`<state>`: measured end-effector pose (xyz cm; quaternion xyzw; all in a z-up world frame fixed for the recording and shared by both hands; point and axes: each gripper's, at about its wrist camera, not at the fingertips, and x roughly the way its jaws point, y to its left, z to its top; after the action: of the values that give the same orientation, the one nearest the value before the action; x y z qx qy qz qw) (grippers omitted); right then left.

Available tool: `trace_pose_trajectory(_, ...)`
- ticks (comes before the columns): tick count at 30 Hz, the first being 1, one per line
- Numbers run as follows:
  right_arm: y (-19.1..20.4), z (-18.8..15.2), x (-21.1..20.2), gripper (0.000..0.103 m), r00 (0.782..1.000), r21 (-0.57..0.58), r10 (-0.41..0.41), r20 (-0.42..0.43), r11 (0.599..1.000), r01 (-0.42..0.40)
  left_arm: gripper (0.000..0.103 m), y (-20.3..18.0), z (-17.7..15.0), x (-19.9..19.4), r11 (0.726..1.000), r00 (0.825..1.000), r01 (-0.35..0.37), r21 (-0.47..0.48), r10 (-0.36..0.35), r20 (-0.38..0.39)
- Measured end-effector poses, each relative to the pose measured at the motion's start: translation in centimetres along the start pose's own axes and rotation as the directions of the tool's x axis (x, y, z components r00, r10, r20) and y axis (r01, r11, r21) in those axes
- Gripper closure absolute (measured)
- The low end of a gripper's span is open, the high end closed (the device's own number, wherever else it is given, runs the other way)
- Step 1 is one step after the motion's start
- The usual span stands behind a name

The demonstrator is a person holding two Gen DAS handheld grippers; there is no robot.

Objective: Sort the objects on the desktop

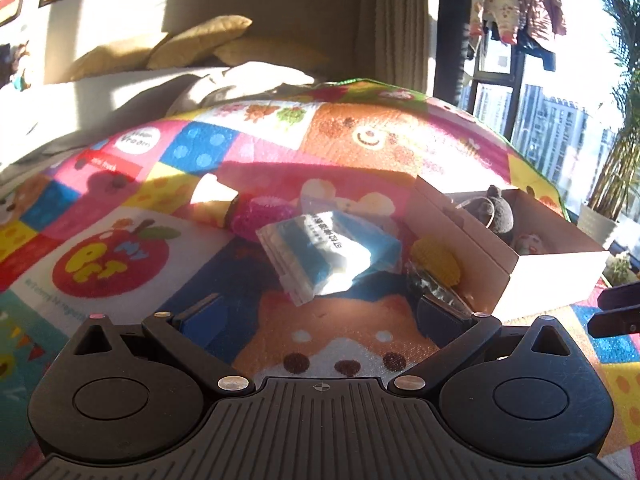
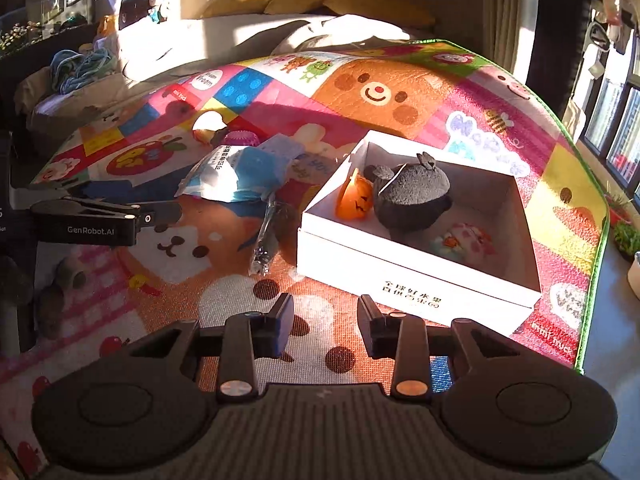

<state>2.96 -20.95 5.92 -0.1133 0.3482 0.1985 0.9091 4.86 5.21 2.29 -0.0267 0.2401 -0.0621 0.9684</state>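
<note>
While the grey plush, orange pumpkin toy and pastel toy already sit in the open white cardboard box (image 2: pixel 416 280), the left gripper (image 1: pixel 320 316), spread wide and empty, faces the crinkly blue-and-white plastic packet (image 1: pixel 332 256) lying at its twelve o'clock on the mat, likely the next pick, and the right gripper (image 2: pixel 325 326) hangs released, holding nothing.

White box (image 2: pixel 416 280), open, on mat: grey plush (image 2: pixel 412 196), orange pumpkin (image 2: pixel 354 202), pastel toy (image 2: pixel 464 240) inside. Blue-white packet (image 2: pixel 236 174) lying flat beside it.
</note>
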Motion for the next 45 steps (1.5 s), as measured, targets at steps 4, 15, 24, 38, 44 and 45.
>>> trace_pose_trajectory(4, 4.2, -0.9, 1.7, 0.070, 0.998, -0.134, -0.017, 0.066, 0.991, 0.025, 0.000, 0.3, 1.7, 0.2, 0.997, 0.998, -0.069, -0.044, 0.069, -0.004)
trace_pose_trajectory(15, 9.6, 2.1, 10.6, 0.085, 0.978, -0.247, -0.195, 0.078, 0.946, 0.209, 0.000, 1.7, 2.7, 1.4, 0.997, 0.999, -0.026, 0.077, 0.028, -0.023)
trace_pose_trajectory(24, 4.9, -3.4, 0.6, 0.081, 0.993, -0.164, 0.114, 0.029, 0.980, -0.108, 0.000, -1.6, 4.6, 6.1, 0.954, 0.999, 0.035, 0.296, -0.024, -0.042)
trace_pose_trajectory(38, -1.0, -7.6, 0.3, 0.004, 0.997, 0.210, 0.041, 0.069, 0.976, -0.054, 0.035, -3.9, 3.7, 10.3, 0.883, 0.988, 0.044, 0.467, 0.031, -0.152)
trace_pose_trajectory(44, -1.2, -6.9, -0.7, 0.004, 0.989, 0.159, -0.016, 0.148, 0.987, -0.008, 0.038, -4.1, 2.5, 6.2, 0.902, 0.986, 0.099, 0.421, -0.032, -0.162)
trace_pose_trajectory(45, -2.0, -6.5, -0.8, 0.002, 0.986, 0.185, -0.039, 0.162, 0.983, 0.009, 0.040, -4.1, 2.1, 5.1, 0.909, 0.984, 0.114, 0.400, -0.048, -0.171)
